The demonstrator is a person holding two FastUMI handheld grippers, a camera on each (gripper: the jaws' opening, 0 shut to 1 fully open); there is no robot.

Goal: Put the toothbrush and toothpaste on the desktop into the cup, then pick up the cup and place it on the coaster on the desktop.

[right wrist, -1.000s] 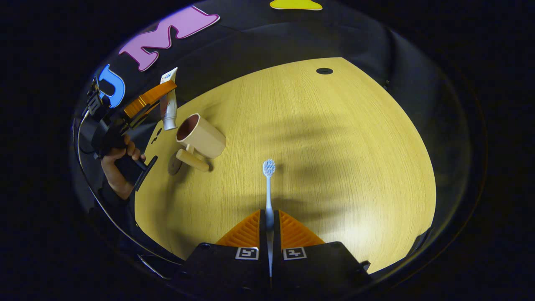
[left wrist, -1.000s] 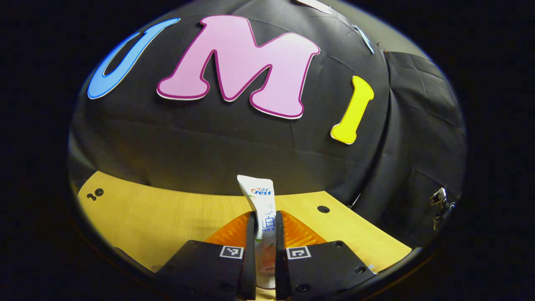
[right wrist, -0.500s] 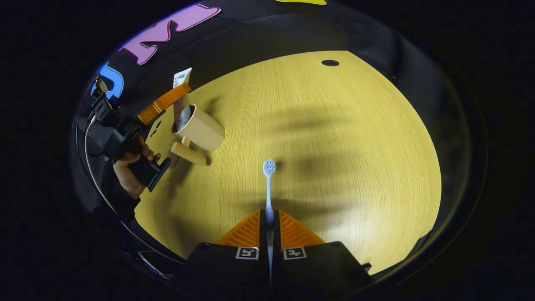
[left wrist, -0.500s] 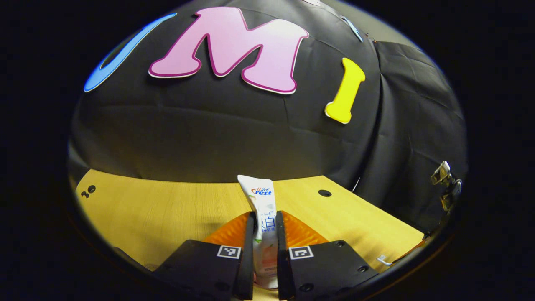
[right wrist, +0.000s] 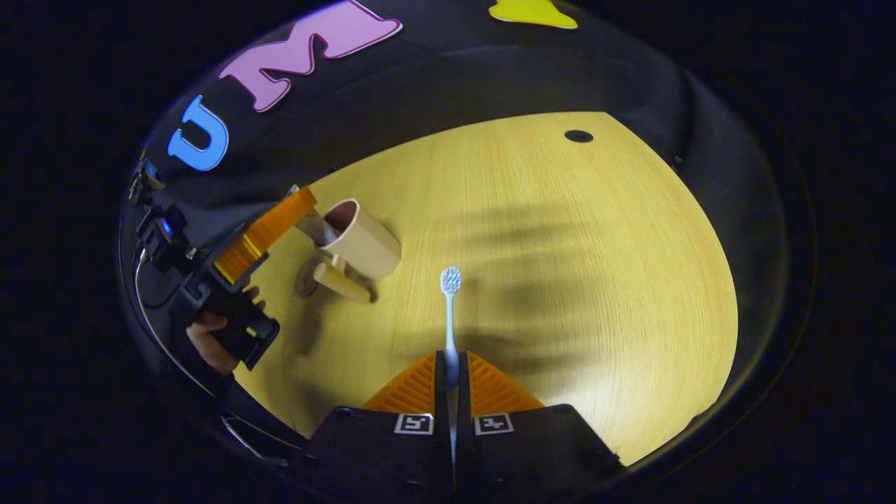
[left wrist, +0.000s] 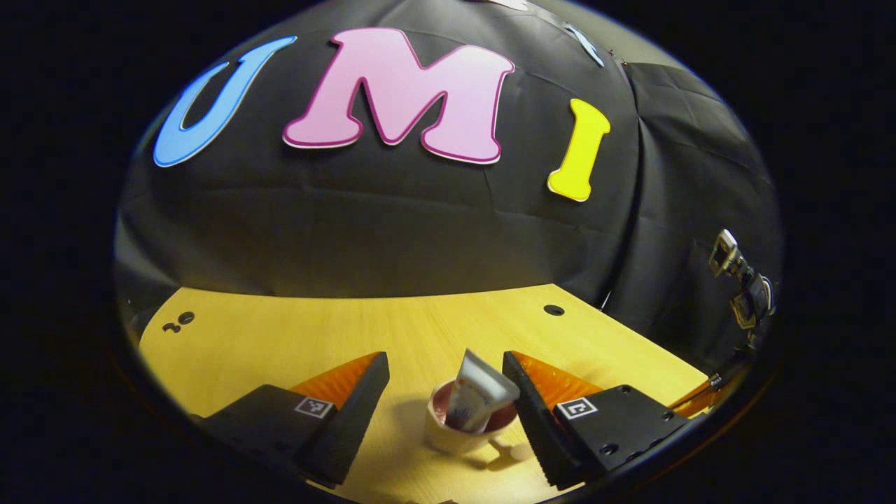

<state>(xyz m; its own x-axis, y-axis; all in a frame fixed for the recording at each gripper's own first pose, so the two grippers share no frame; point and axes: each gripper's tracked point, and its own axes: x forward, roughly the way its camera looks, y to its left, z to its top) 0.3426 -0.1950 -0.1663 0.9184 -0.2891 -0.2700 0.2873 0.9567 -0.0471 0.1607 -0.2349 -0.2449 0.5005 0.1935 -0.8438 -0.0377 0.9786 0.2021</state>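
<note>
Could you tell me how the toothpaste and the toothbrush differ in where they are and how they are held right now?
The toothpaste leans inside the cup, free between the open fingers of the left tool; the toothbrush is clamped in the right tool above the desktop. The toothpaste is a broad flat tube, the toothbrush a thin stick with a bristled head. Both are mostly white.

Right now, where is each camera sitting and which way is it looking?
Left gripper view: rides the left gripper, looking down at the cup holding the toothpaste; its open fingers show.
Right gripper view: rides the right gripper, facing the desk; its fingers pinch the toothbrush.
Both see cup and desk.
</note>
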